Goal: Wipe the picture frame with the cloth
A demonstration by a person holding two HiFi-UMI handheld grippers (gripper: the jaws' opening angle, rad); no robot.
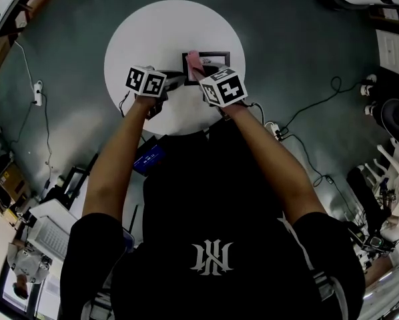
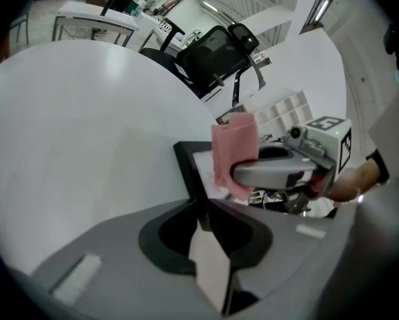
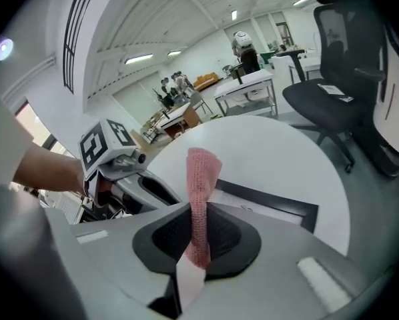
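Note:
A black picture frame (image 1: 219,57) lies on the round white table (image 1: 153,32), right of its middle. My left gripper (image 1: 173,80) holds the frame's left edge; in the left gripper view the jaws (image 2: 203,209) are shut on the black frame (image 2: 186,162). My right gripper (image 1: 199,75) is shut on a pink cloth (image 1: 193,61) over the frame's left part. Seen from the right gripper (image 3: 198,212), the cloth (image 3: 201,172) stands up from the jaws above the frame (image 3: 273,199). The left gripper view also shows the cloth (image 2: 234,149) hanging over the frame.
Black cables (image 1: 306,109) and a power strip (image 1: 38,92) lie on the grey floor around the table. A black office chair (image 3: 346,79) stands beside the table. A blue item (image 1: 149,159) lies on the floor near my legs. Desks and clutter line the room's edges.

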